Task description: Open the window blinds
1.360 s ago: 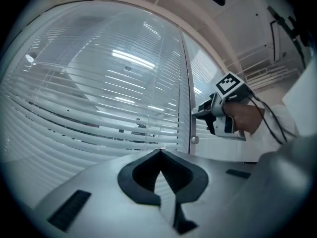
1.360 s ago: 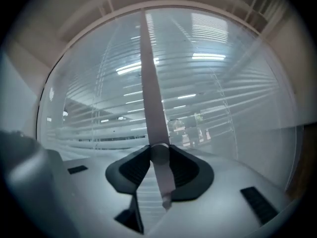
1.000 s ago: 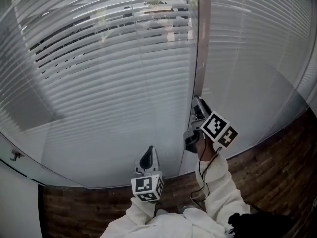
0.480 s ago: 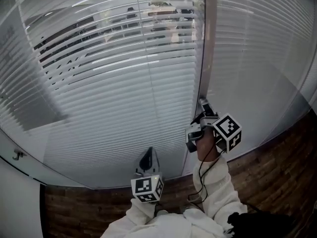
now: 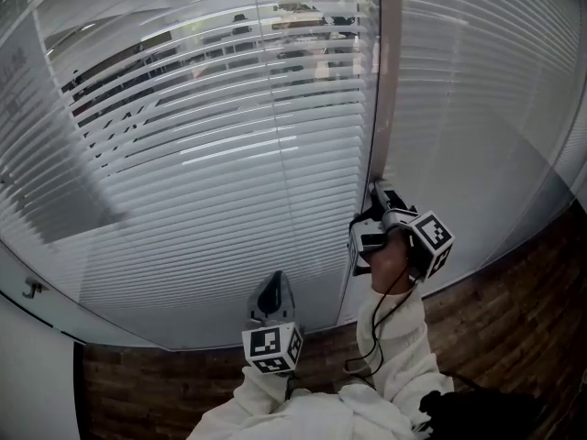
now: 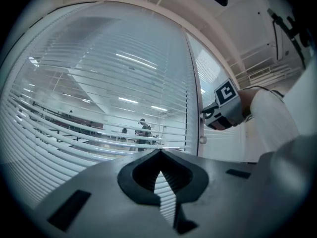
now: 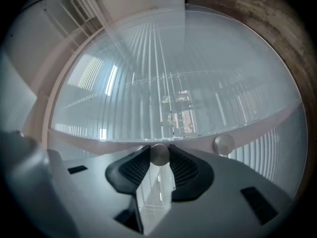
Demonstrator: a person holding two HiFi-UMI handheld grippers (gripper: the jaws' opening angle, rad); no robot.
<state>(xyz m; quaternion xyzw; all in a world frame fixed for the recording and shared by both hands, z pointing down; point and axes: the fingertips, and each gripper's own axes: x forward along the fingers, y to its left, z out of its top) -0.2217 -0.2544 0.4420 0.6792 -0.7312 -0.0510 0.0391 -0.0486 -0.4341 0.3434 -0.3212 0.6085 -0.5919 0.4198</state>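
White slats of the blinds [image 5: 211, 154] fill the far side of the head view, behind a glass pane. In the left panel the slats are tilted partly apart. I can see through the gaps near the top to a lit room with small figures in it. The right panel's slats look flatter and I can't see through them.

A pale upright frame post [image 5: 383, 71] splits the two panels.

My right gripper [image 5: 376, 198] is up against that post and points at it, roughly level. In the right gripper view its jaws are clamped on a small round metal knob [image 7: 159, 153], one ribbed pad pressing each side. A second knob [image 7: 224, 144] sits just beside it on the same frame strip, to the right in that view, untouched. The right marker cube [image 5: 429, 243] sits near the wrist, and a black cable [image 5: 371, 337] hangs down along the white sleeve [image 5: 404, 356].

My left gripper [image 5: 274, 282] is lower and to the left, near me, and points at the left panel without touching it. In the left gripper view its jaws are together at the tips with nothing between them. Only slats show through the thin zigzag slit. Its marker cube [image 5: 272, 346] is right below it.

Brown brick-pattern surface [image 5: 514, 291] runs along the near edge under the glass.
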